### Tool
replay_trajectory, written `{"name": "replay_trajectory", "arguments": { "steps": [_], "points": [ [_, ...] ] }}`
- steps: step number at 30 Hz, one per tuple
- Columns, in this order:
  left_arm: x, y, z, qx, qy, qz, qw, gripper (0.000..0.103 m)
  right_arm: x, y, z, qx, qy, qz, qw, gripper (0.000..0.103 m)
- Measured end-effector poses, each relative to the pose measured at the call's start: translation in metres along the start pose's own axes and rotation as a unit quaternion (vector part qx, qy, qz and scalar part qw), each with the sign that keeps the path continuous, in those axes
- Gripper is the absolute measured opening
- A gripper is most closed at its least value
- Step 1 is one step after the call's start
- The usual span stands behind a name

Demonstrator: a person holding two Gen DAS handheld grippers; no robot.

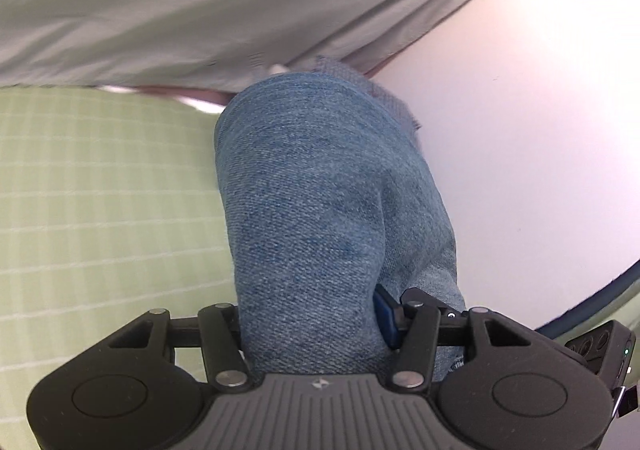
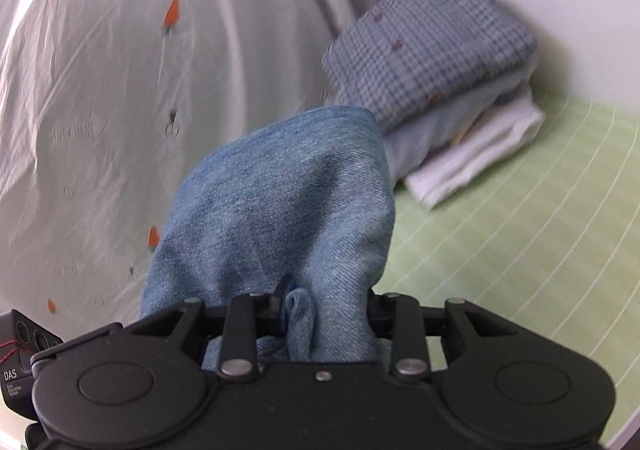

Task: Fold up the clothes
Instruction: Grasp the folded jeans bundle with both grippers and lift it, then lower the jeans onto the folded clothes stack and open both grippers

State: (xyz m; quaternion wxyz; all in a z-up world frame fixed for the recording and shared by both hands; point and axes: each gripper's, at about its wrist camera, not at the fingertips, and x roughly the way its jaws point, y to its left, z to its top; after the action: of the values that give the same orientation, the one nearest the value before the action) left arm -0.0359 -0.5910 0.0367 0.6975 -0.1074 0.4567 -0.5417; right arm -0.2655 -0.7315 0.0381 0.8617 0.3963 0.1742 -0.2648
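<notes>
Denim fills both views: we have the jeans (image 1: 320, 210) bunched between the jaws of the left gripper (image 1: 316, 330) and the right gripper (image 2: 324, 314), each clamped on a thick fold, the cloth rising forward from the fingers and clear of the green checked sheet (image 1: 100, 210). The folded pile (image 2: 436, 90), blue check shirt on top, lies ahead and to the right of the right gripper, the nearer one. White printed bedding (image 2: 100, 90) walls off the left; open sheet lies right, our likeliest room for laying the jeans down.
</notes>
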Motion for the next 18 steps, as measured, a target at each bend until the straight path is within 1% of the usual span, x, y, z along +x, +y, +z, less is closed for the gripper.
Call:
{"name": "replay_trajectory", "arguments": {
  "steps": [3, 7, 10, 12, 13, 14, 15, 16, 17, 18],
  "points": [
    [0.043, -0.047, 0.031, 0.008, -0.03, -0.015, 0.9994, 0.055, -0.003, -0.021, 0.062, -0.021, -0.031, 0.012, 0.999, 0.032],
    [0.1, -0.1, 0.085, 0.024, -0.071, -0.036, 0.9966, 0.056, 0.007, -0.045, 0.156, -0.061, -0.083, 0.033, 0.994, 0.032],
    [0.136, -0.13, 0.13, 0.037, -0.101, -0.034, 0.9937, 0.056, 0.027, -0.054, 0.222, -0.084, -0.116, 0.049, 0.988, 0.032],
    [0.159, -0.138, 0.154, 0.047, -0.116, -0.026, 0.9919, 0.06, 0.047, -0.058, 0.258, -0.104, -0.134, 0.054, 0.984, 0.032],
    [0.177, -0.135, 0.164, 0.047, -0.116, -0.012, 0.9921, 0.066, 0.06, -0.061, 0.273, -0.109, -0.141, 0.054, 0.982, 0.033],
    [0.195, -0.132, 0.175, 0.047, -0.116, 0.002, 0.9921, 0.071, 0.078, -0.066, 0.285, -0.114, -0.144, 0.047, 0.982, 0.036],
    [0.213, -0.128, 0.184, 0.047, -0.114, 0.02, 0.9922, 0.073, 0.099, -0.071, 0.295, -0.12, -0.144, 0.036, 0.982, 0.04],
    [0.23, -0.119, 0.187, 0.046, -0.104, 0.052, 0.9921, 0.074, 0.122, -0.077, 0.303, -0.127, -0.14, 0.016, 0.982, 0.043],
    [0.247, -0.109, 0.19, 0.046, -0.094, 0.084, 0.9909, 0.074, 0.148, -0.083, 0.305, -0.139, -0.126, -0.012, 0.982, 0.047],
    [0.266, -0.096, 0.19, 0.048, -0.083, 0.115, 0.9887, 0.076, 0.175, -0.09, 0.304, -0.152, -0.109, -0.042, 0.981, 0.048]
  ]
}}
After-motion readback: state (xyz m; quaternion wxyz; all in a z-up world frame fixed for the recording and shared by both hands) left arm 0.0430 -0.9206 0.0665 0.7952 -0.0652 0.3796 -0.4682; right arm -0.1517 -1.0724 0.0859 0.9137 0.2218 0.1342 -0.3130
